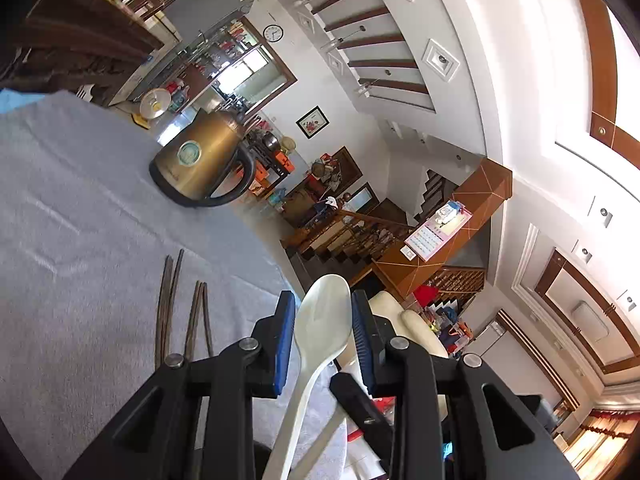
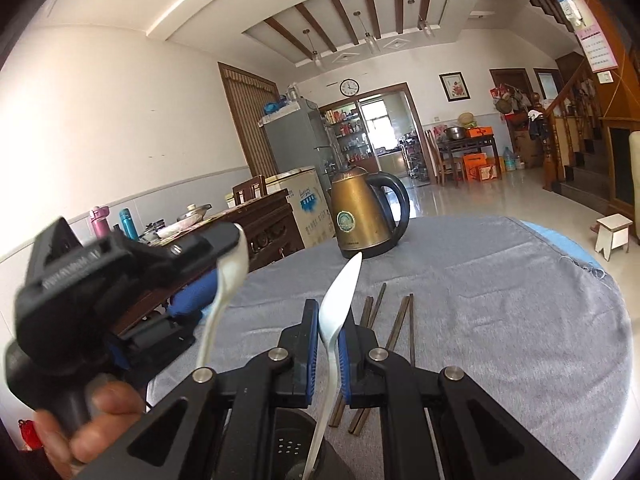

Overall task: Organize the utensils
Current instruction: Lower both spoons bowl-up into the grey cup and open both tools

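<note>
My left gripper [image 1: 323, 302] is shut on a white plastic spoon [image 1: 320, 332], its blue pads pressing both edges of the bowl while the handle runs back between the fingers. The right wrist view shows that gripper [image 2: 220, 268] at the left, held in a hand [image 2: 96, 420], with its spoon [image 2: 230, 276] hanging down. My right gripper [image 2: 330, 316] is shut on a second white spoon [image 2: 340, 296], seen edge-on with its bowl pointing up and away. Two pairs of dark wooden chopsticks [image 2: 386, 326] [image 1: 180, 312] lie on the grey tablecloth [image 2: 500, 300] just beyond the grippers.
A brass-coloured electric kettle [image 2: 366, 216] [image 1: 200, 160] with a black handle stands on the far part of the round table. A dark holder with small holes [image 2: 292, 448] sits right under my right gripper. The table's edge [image 2: 616, 320] curves round on the right.
</note>
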Demonstrator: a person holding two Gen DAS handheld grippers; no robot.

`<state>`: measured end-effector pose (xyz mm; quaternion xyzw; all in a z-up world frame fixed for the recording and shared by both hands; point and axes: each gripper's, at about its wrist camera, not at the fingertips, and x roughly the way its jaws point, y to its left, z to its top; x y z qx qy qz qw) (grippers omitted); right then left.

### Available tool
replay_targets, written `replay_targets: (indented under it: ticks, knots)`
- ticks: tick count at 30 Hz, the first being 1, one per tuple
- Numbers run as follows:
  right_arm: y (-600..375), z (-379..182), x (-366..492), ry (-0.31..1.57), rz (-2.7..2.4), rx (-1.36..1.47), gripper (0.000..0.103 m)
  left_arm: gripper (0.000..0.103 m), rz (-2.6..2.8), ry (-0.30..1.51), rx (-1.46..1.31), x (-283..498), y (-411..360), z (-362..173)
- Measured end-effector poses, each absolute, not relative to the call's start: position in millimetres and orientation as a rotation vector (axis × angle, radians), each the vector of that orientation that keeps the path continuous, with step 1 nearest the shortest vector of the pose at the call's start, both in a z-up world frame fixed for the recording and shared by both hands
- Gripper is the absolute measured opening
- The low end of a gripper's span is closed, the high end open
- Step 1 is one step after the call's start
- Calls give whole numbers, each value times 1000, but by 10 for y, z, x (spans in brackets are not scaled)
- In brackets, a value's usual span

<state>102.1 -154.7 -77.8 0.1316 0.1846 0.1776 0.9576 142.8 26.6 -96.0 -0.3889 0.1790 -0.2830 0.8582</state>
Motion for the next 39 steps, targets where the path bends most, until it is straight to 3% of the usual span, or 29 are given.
replay_targets:
  ticks: [17,31,34,36,39]
  knots:
    - [-1507,-849,914,410,377,235,11,30,-542,417,-782,1221,240,-1284]
    - [-1525,-812,672,422,403,179,11,30,-490,414,-604,844,260,-1047]
    - [-1534,-795,650,438,427,186,19,38,-480,434,-519,734,221,-983]
    - [-1540,-772,632,443,437,193,35,56,-458,440,-473,641,220,-942]
    - [-1536,-731,590,424,425,188,44,63,-396,451,-431,542,262,-897]
